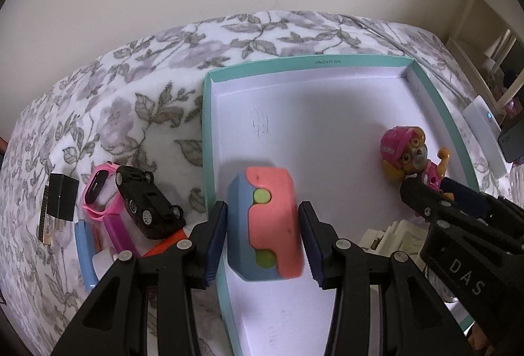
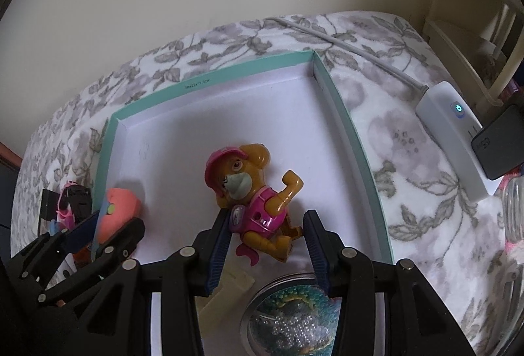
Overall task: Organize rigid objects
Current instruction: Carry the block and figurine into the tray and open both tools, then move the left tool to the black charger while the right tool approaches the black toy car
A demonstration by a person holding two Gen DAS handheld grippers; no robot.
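Observation:
A pink and blue toy car block [image 1: 268, 225] with green wheels sits between the pads of my left gripper [image 1: 263, 205], which is shut on it just inside the left wall of the teal box [image 1: 206, 126]. The right wrist view shows the same block [image 2: 121, 212] at the box's left edge. A brown dog figure [image 2: 255, 198] in a pink cap and vest lies over the white box floor, and my right gripper [image 2: 267, 213] is shut on its body. Seen from the left wrist, the figure [image 1: 409, 156] is near the box's right wall [image 1: 458, 133].
On the flowered blanket left of the box lie a black toy car [image 1: 149, 202], a pink watch [image 1: 98, 189], a black adapter [image 1: 60, 195] and a blue strip [image 1: 83, 254]. A white power strip [image 2: 455, 133], a black device [image 2: 501, 143], a glass jar [image 2: 514, 212], a bead tin [image 2: 291, 316] and a cream piece [image 2: 229, 287] are nearby.

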